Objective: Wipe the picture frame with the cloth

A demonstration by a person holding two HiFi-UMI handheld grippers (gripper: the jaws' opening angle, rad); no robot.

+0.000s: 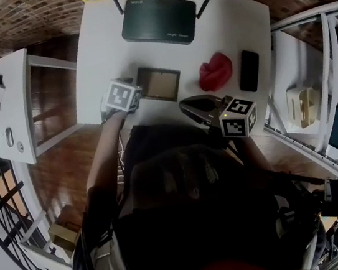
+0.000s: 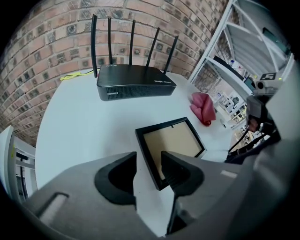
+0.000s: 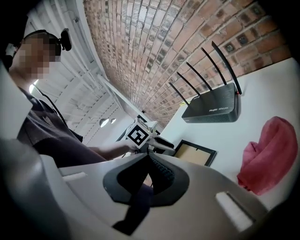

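Two things going on over the white table (image 1: 100, 53): left gripper (image 2: 149, 164) tipped steeply down, jaws apart at the flat-lying black wooden picture frame (image 2: 171, 140)'s near corner without gripping it, right gripper (image 3: 149, 158) nearly level, clamped shut on nothing, near the crumpled red cloth (image 1: 215, 71).

Left gripper (image 2: 149, 159), right gripper (image 3: 149, 161): grey bodies, black pads (image 2: 180, 173) (marker cube (image 1: 120, 95) each); dark shirt (image 1: 193, 209).

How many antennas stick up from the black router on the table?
5. The antennas stand in one row along the back edge of the router, toward the brick wall, spaced from its left end to its right. None seems hidden.
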